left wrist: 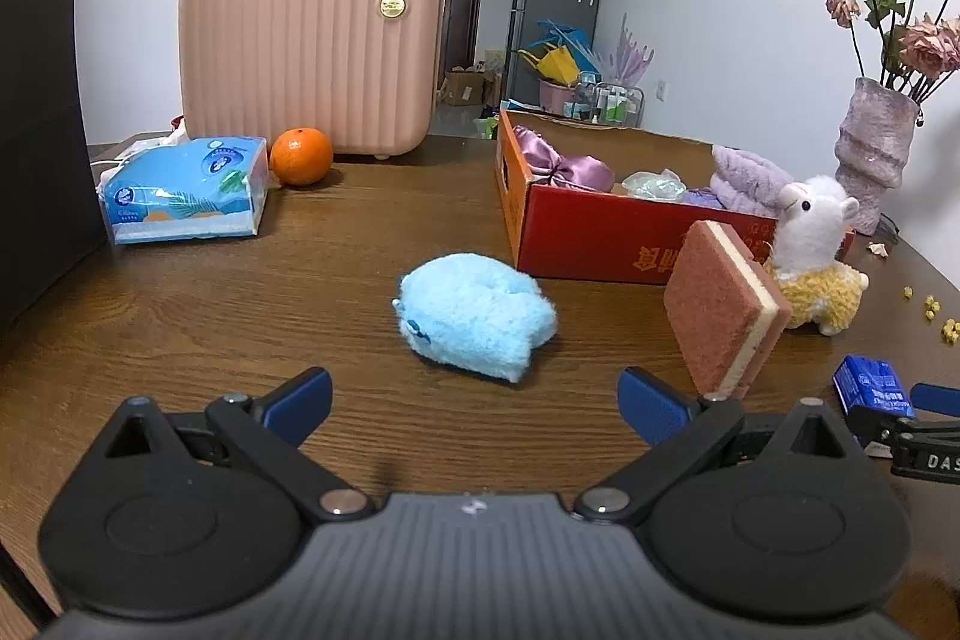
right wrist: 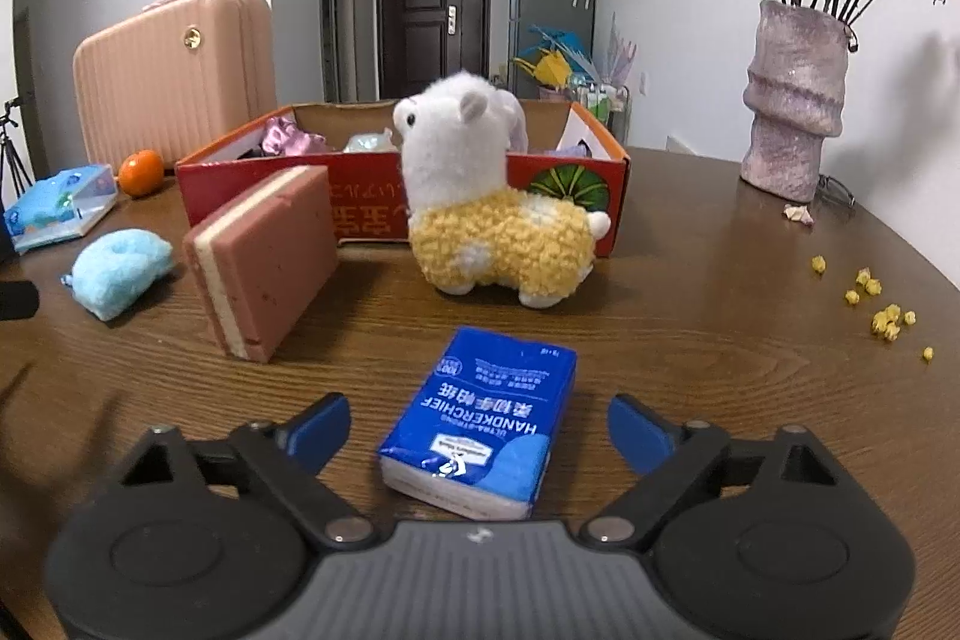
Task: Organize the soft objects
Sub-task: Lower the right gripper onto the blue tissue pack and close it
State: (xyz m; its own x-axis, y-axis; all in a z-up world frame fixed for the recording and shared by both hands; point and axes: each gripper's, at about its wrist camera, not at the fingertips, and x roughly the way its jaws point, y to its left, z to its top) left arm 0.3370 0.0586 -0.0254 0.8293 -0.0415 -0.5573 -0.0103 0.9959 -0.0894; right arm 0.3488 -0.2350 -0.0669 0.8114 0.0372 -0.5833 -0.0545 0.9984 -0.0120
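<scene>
A fluffy light-blue plush (left wrist: 474, 325) lies on the wooden table just ahead of my open, empty left gripper (left wrist: 474, 403). A pink sponge (left wrist: 723, 313) leans upright beside a white and yellow alpaca plush (left wrist: 813, 250), in front of a red cardboard box (left wrist: 600, 235) holding purple soft items. My right gripper (right wrist: 480, 433) is open, with a blue handkerchief tissue pack (right wrist: 480, 430) lying between its fingers, not gripped. The right wrist view also shows the alpaca (right wrist: 498, 214), sponge (right wrist: 264, 262), blue plush (right wrist: 120, 271) and box (right wrist: 366, 214).
A pink suitcase (left wrist: 312, 52), an orange (left wrist: 301, 155) and a blue tissue pack (left wrist: 186, 190) stand at the back left. A purple vase of dried roses (right wrist: 792, 112) stands at the right, with yellow crumbs (right wrist: 882, 310) scattered near the table edge.
</scene>
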